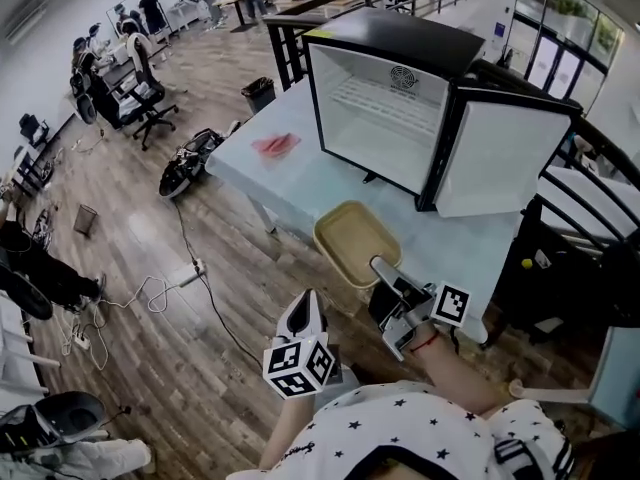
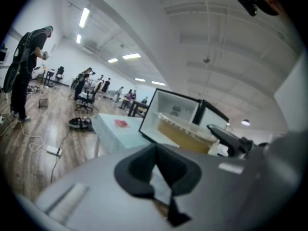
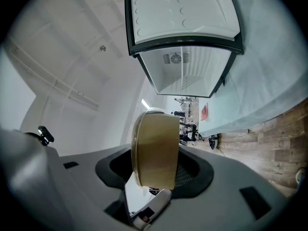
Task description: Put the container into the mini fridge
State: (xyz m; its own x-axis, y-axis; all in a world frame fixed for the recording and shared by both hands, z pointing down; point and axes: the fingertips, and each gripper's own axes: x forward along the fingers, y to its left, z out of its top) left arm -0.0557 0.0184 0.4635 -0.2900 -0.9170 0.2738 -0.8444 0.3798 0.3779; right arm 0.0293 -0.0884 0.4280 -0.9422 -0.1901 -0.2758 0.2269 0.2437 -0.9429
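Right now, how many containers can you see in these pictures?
1. The tan container is held in the right gripper, near the front edge of the table, before the open mini fridge. No other shows; the fridge looks empty.

Bright, even white indoor light: ceiling light strips [image 2: 84, 17] glow in the left gripper view, windows [image 1: 560, 13] blaze pale at the head view's top right, and the white inside of the mini fridge [image 1: 385, 118] looks nearly washed out. Both gripper views are fisheye circles with black corners and bowed lines. Whatever sits close to the lens, such as the container [image 3: 155, 148], looks soft, and shadows are faint.
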